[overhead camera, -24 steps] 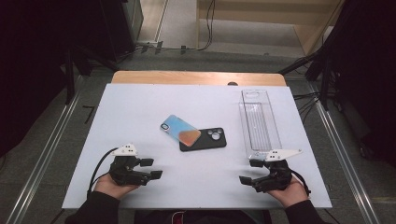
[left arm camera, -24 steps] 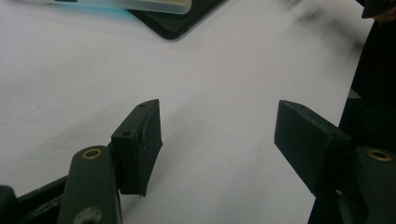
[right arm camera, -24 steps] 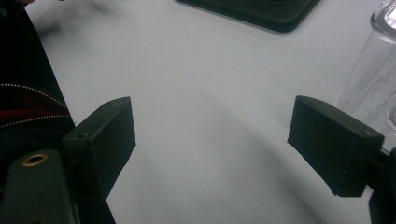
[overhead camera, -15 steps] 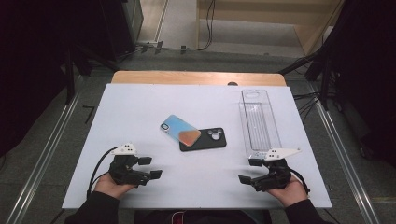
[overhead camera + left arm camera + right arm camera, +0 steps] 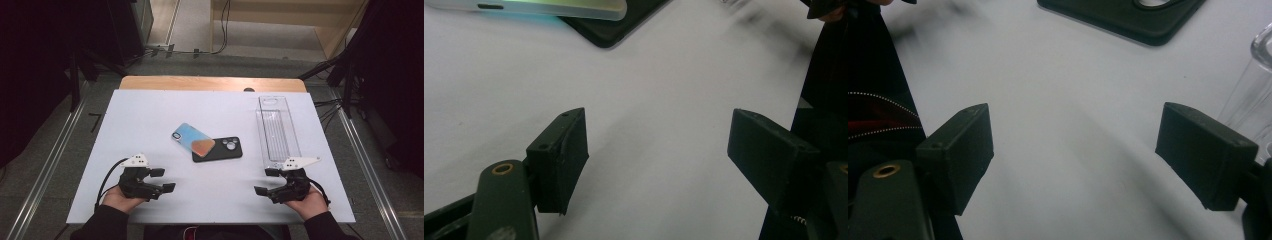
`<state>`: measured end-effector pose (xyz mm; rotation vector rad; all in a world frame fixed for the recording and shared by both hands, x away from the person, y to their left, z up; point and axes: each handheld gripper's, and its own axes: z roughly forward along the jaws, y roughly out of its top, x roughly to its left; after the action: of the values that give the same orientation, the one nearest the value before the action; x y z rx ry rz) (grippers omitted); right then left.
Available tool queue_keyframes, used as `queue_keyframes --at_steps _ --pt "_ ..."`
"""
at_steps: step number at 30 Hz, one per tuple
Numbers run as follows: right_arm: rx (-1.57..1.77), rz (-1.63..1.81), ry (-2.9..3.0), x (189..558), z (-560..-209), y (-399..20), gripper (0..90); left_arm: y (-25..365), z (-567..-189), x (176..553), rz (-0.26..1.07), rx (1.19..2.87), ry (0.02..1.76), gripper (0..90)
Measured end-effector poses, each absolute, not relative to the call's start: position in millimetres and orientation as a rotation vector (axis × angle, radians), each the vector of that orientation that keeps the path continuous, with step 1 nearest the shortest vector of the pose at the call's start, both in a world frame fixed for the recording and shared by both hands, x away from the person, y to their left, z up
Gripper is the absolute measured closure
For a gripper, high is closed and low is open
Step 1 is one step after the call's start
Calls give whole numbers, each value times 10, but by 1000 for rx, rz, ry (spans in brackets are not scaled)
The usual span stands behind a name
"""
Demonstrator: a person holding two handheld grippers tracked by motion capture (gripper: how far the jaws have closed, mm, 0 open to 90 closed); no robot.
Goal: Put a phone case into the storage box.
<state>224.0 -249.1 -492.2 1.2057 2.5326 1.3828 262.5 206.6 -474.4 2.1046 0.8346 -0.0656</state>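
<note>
Two phone cases lie mid-table in the high view: a blue-and-orange case [image 5: 192,140] overlaps the left end of a black case [image 5: 222,149] that has a camera cutout. My left gripper [image 5: 163,179] rests near the front left of the table, held by a hand, open and empty. My right gripper [image 5: 265,181] rests at the front right, also open and empty. In the left gripper view the jaws [image 5: 664,155] stand wide over bare white table, with the blue case [image 5: 524,6] and black case [image 5: 624,25] far ahead. The right gripper [image 5: 1075,155] faces the black case [image 5: 1128,17].
A long clear plastic box [image 5: 277,130] lies lengthwise at the right of the white table [image 5: 150,115], its near end just beyond my right gripper; its edge [image 5: 1253,95] shows beside the right jaw. A wooden strip [image 5: 210,83] borders the far edge. Dark stands surround the table.
</note>
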Motion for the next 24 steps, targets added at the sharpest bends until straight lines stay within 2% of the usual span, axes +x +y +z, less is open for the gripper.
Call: queue_keyframes --at_steps 24 --pt "1234 1380 2546 2244 -4938 -2486 135 2071 -4751 2641 -87 2099 857 246"
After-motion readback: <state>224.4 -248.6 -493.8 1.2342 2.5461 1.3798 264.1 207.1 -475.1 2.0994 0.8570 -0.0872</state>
